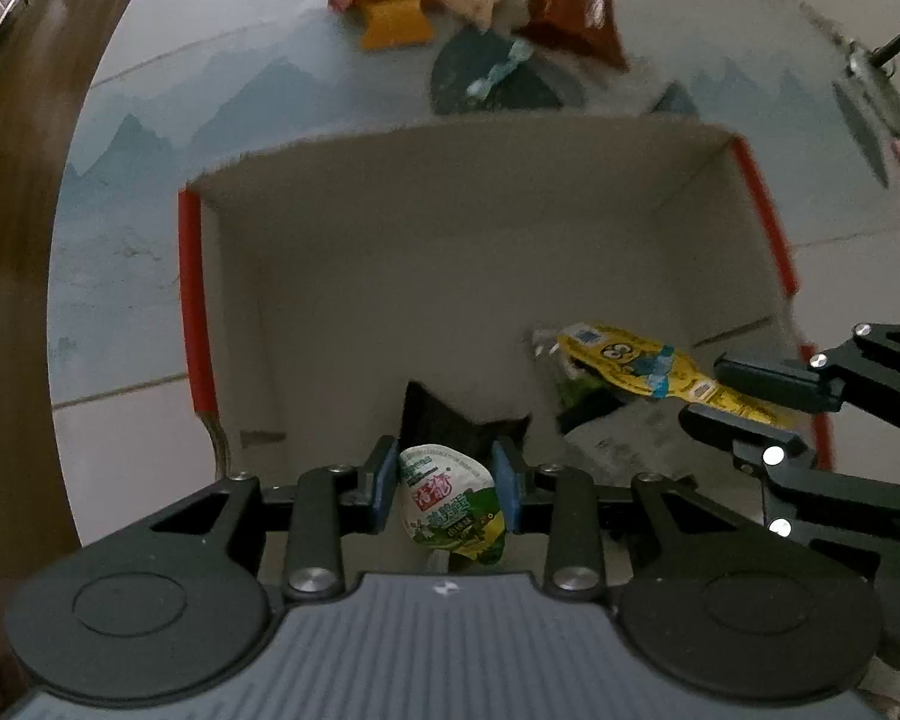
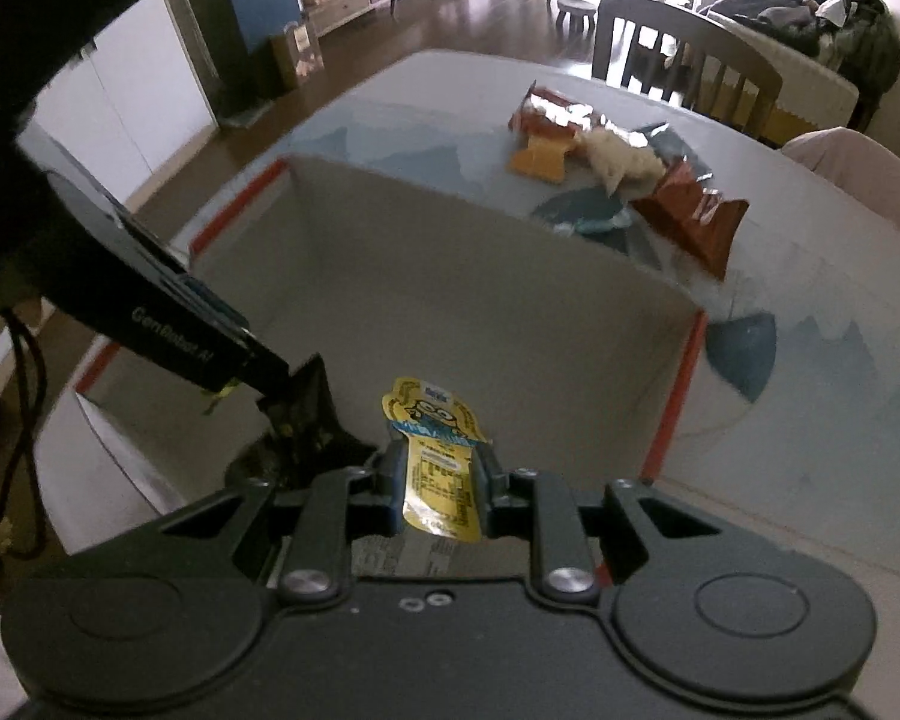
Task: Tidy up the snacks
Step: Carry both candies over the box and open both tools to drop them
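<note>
Your left gripper [image 1: 447,489] pinches a white-and-green snack pouch [image 1: 453,504] low in the frame, over the open cardboard box [image 1: 450,252]. A dark packet [image 1: 450,420] already lies inside. At right, your right gripper [image 2: 437,474] is pressed onto a yellow cartoon packet [image 2: 435,438], also above the box. Both look ready to drop. Five or so snacks [image 2: 618,168] remain on the worktop [image 2: 810,420], upper right.

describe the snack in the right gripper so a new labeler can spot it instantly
Start at the open cardboard box with red-taped edges on the table. Just above its inside, the right gripper pinches a flat yellow packet printed with a goggle-eyed cartoon figure. The left gripper's snack is white and green instead.
</note>
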Tool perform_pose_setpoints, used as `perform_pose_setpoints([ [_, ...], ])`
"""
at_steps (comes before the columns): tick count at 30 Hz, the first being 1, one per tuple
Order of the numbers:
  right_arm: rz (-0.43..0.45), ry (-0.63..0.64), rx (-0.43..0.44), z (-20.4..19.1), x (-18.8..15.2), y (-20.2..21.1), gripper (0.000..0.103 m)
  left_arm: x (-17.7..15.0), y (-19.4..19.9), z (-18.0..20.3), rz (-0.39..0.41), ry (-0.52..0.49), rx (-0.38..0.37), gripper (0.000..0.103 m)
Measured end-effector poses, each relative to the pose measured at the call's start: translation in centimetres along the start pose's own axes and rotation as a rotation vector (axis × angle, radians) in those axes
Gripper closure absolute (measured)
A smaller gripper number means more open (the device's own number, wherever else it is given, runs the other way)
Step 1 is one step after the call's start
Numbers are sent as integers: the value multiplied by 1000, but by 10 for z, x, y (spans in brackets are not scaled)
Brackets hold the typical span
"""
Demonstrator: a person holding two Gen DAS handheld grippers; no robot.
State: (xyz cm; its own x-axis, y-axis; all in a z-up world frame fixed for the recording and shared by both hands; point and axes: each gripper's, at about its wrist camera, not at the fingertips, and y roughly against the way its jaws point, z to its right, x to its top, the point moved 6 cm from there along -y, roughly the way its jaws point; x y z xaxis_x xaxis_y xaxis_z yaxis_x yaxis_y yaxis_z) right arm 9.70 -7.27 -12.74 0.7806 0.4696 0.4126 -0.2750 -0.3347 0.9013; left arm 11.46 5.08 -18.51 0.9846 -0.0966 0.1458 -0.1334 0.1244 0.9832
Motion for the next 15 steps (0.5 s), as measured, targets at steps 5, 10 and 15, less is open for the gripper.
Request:
perform_pose_setpoints([
  [5, -16, 25, -30, -12, -8, -14, 82, -4, -14, -2, -3, -5, 36, 70],
  [10, -27, 55, -47, -22, -15, -20, 82, -9, -26, 1, -27, -16, 45, 70],
  [15, -45, 56, -39, -26, -20, -24, 82, -16, -41, 3, -62, -3, 44, 70],
])
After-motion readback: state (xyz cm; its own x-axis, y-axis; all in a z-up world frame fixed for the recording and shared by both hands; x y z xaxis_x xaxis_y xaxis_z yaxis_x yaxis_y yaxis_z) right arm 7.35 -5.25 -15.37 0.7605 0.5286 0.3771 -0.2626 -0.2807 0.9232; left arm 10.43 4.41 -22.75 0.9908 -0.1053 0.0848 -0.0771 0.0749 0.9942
